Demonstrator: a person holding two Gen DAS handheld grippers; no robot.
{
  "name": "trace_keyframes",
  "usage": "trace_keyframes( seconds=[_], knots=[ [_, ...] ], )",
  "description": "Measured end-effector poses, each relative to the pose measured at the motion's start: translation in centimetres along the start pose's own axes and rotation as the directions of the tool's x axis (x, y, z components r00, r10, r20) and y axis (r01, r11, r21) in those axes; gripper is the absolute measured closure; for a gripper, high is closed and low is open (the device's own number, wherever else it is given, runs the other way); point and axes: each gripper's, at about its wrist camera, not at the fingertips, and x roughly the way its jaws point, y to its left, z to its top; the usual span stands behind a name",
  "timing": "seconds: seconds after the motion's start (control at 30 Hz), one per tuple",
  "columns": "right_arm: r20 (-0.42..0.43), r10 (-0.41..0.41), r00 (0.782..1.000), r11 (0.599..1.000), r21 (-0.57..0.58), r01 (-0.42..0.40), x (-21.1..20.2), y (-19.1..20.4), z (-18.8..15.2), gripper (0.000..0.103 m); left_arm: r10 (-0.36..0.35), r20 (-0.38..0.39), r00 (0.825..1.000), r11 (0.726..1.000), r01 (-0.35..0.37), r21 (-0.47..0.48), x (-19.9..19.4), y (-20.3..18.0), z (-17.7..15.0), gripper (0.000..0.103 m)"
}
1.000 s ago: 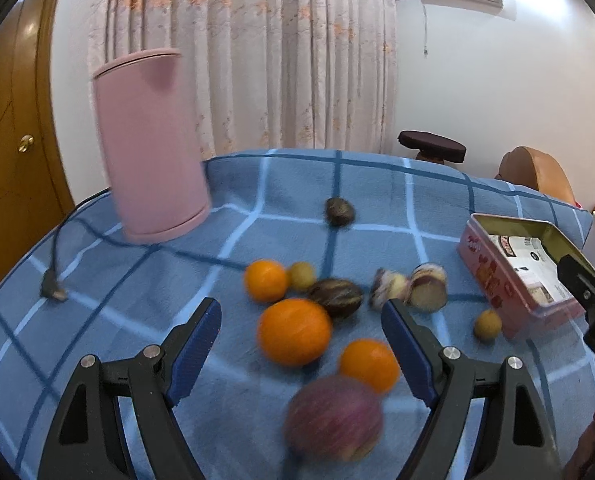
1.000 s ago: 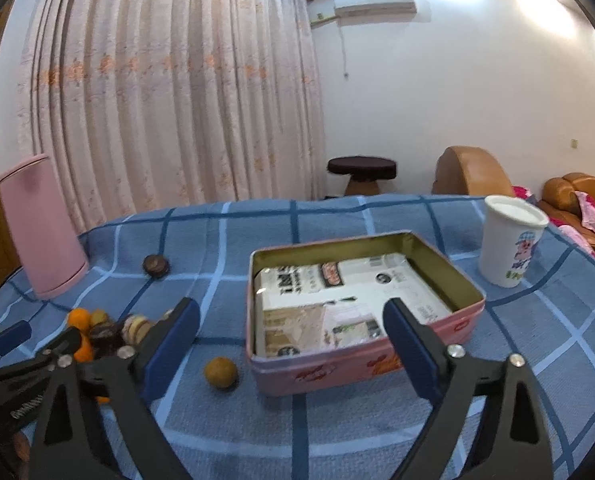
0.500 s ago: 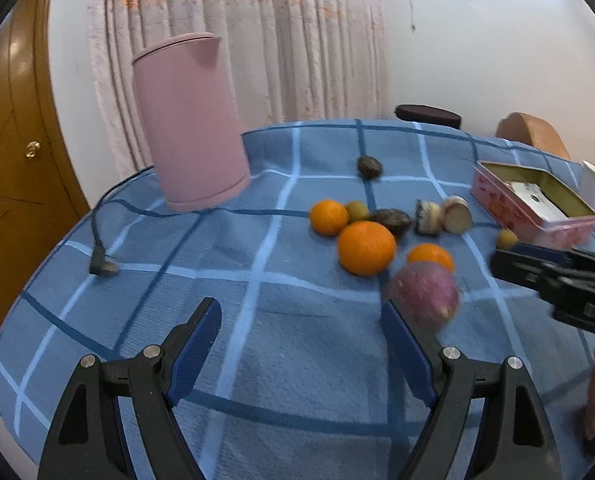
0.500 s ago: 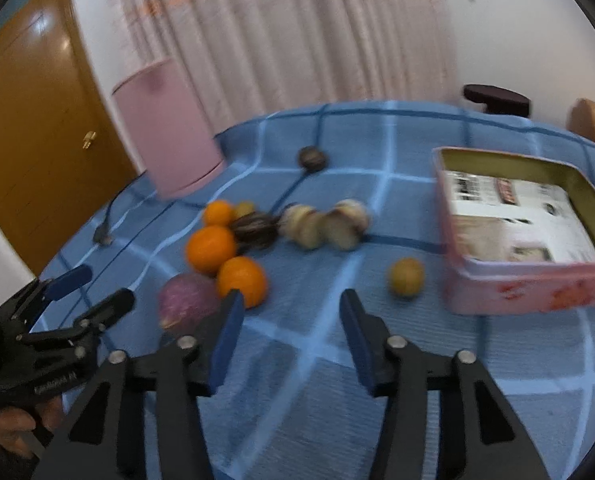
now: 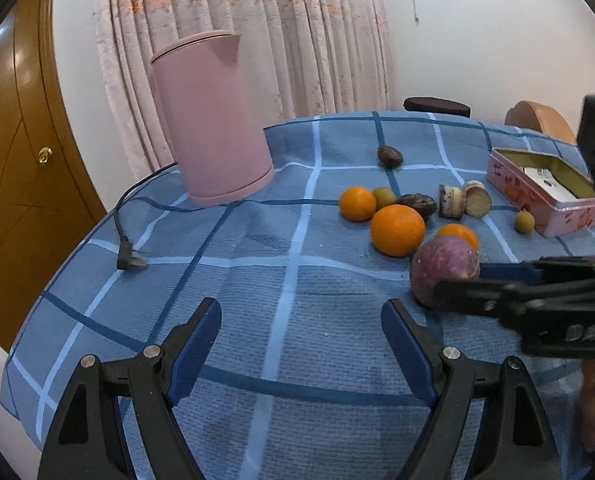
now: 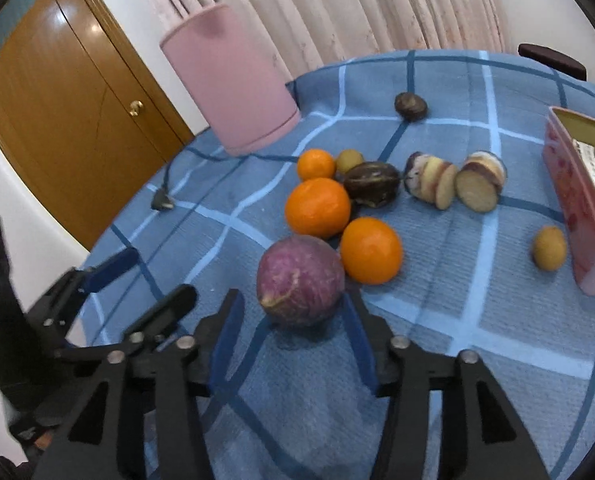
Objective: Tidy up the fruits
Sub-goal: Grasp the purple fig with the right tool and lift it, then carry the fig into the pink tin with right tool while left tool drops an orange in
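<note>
Left wrist view: the left tool [image 5: 301, 332] stands open over bare blue checked cloth on the worktop [image 5: 257, 280], holding nothing. Half a second ago the fruits lay ahead of it; now the group sits toward 2 o'clock, so this tool has backed off to the left. The right tool [image 5: 457, 284] has entered from 3 o'clock, one finger in front of the purple fruit [image 5: 443, 270] and one behind it.

Right wrist view: the right tool [image 6: 293, 316] was over bare cloth half a second ago, short of the fruit. Now the purple fruit [image 6: 300, 280] sits between its blue pads [image 6: 227, 336], which are open, with a gap visible on the left side; contact on the right side cannot be told. The fruit rests on the cloth, an orange [image 6: 371, 250] touching or just beside it at 2 o'clock. The pink tin [image 6: 577, 184] stands at 3 o'clock.

Judgement: the right tool is set to grasp this fruit; closing is the pending step, and the nearby orange may be nudged
</note>
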Motion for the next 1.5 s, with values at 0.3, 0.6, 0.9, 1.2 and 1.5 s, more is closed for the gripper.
trace_keyframes(
  seconds=[0.3,0.6,0.9,1.2,1.5],
  knots=[
    [0.023,0.016,1.000,1.000,0.001,-0.016,-1.3,-1.1,-0.1,0.052,-0.075,0.005,0.997,0.997,0.075,-0.036,-0.2,-0.6,0.7,0.020],
    [0.292,-0.181,0.939,0.983,0.031,0.180,-10.2,-6.0,-0.6,0.053,-0.216,0.001,0.976,0.976,0.216,-0.028,1.0,-5.2,2.8,0.020],
    [0.322,-0.223,0.920,0.974,0.101,0.201,-11.5,-9.1,0.2,0.088,-0.263,-0.060,0.963,0.965,0.264,-0.005,5.1,-10.7,5.5,0.041],
    [0.266,-0.184,0.946,0.976,0.161,0.145,-11.3,-10.4,-1.1,0.035,-0.272,-0.137,0.952,0.962,0.268,-0.044,8.2,-11.2,6.2,0.058],
    [0.174,-0.148,0.974,0.985,0.111,0.130,-8.9,-8.9,-1.4,0.040,-0.353,-0.146,0.924,0.934,0.338,-0.116,8.9,-9.8,6.0,0.061]
  ],
)
